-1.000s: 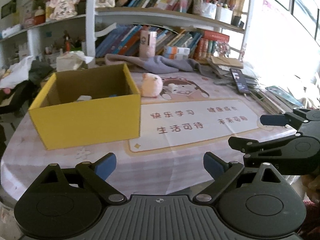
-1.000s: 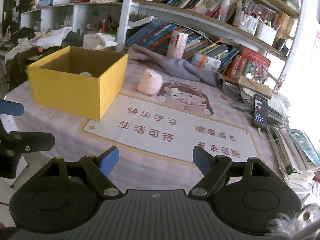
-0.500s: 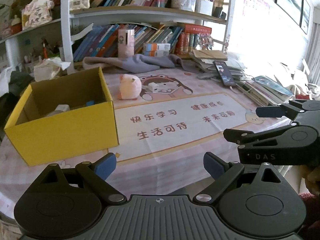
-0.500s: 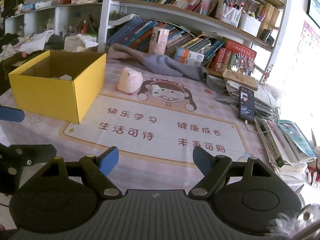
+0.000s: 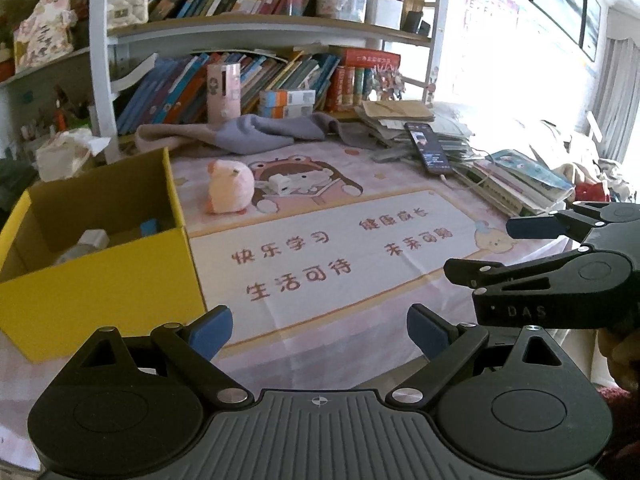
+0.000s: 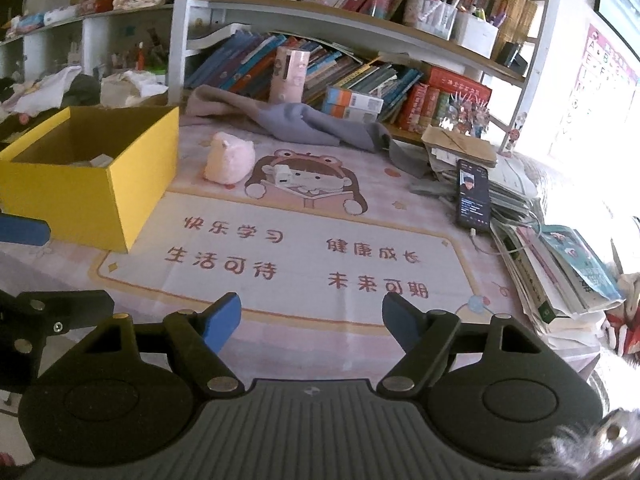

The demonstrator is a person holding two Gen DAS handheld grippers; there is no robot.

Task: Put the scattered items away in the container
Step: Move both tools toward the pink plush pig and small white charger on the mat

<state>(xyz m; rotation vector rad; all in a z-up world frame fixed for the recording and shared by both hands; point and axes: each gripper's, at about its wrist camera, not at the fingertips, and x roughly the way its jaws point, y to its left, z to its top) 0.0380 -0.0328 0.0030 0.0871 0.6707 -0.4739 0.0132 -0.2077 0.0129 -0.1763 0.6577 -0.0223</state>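
An open yellow cardboard box (image 5: 100,280) (image 6: 92,184) stands at the table's left with a few small items inside. A pink plush toy (image 5: 230,192) (image 6: 230,158) sits just right of the box's far corner. A small white charger-like block (image 5: 280,183) (image 6: 282,174) lies beside it on the cartoon mat. My left gripper (image 5: 320,332) is open and empty over the near table edge. My right gripper (image 6: 312,322) is open and empty, also near the front edge; it shows at the right of the left wrist view (image 5: 500,248).
A grey cloth (image 6: 304,124) lies at the back by a pink tube (image 6: 290,76) and shelves of books. A phone (image 6: 474,194) rests on stacked books and papers (image 6: 560,272) along the right side. The printed mat (image 6: 288,248) covers the table's middle.
Both grippers have shifted right and pulled back slightly, so the box sits further left in the views. Jaws stay open; nothing was picked up.
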